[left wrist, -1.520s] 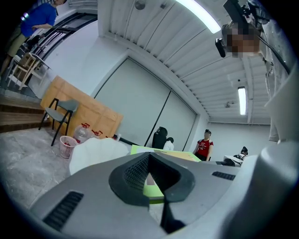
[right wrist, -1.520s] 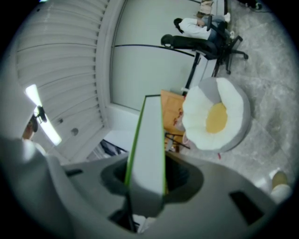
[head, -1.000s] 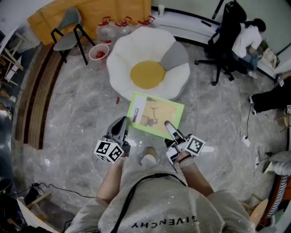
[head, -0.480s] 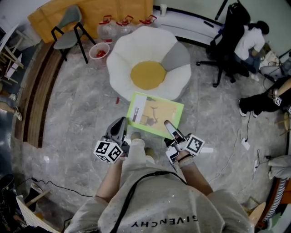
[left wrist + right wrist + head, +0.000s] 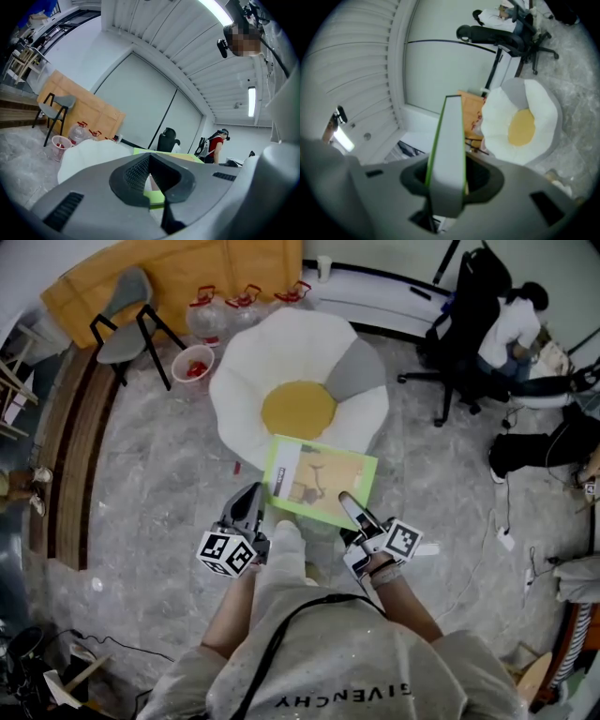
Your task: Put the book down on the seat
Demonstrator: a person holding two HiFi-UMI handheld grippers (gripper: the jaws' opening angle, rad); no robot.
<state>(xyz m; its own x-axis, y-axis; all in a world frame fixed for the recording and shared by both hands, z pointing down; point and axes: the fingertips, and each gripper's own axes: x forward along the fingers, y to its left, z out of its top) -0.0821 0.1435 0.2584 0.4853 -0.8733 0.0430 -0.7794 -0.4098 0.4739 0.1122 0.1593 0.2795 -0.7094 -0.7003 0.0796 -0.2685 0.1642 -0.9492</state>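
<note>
A thin book with a bright green border is held flat in front of me, its far edge over the near rim of the seat. The seat is a white flower-shaped floor cushion with a yellow middle and one grey petal, also visible in the right gripper view. My right gripper is shut on the book's near right edge; its own view shows the book edge-on between the jaws. My left gripper is shut on the near left corner, where a green strip of the book sits in the jaw gap.
A grey chair, water jugs and a small red-and-white bin stand behind the seat to the left. A black office chair and a seated person are at the back right. Wooden steps run along the left.
I have stepped closer to the seat; one foot came forward between the grippers. The book, held the same way, now overlaps the seat's near rim.
</note>
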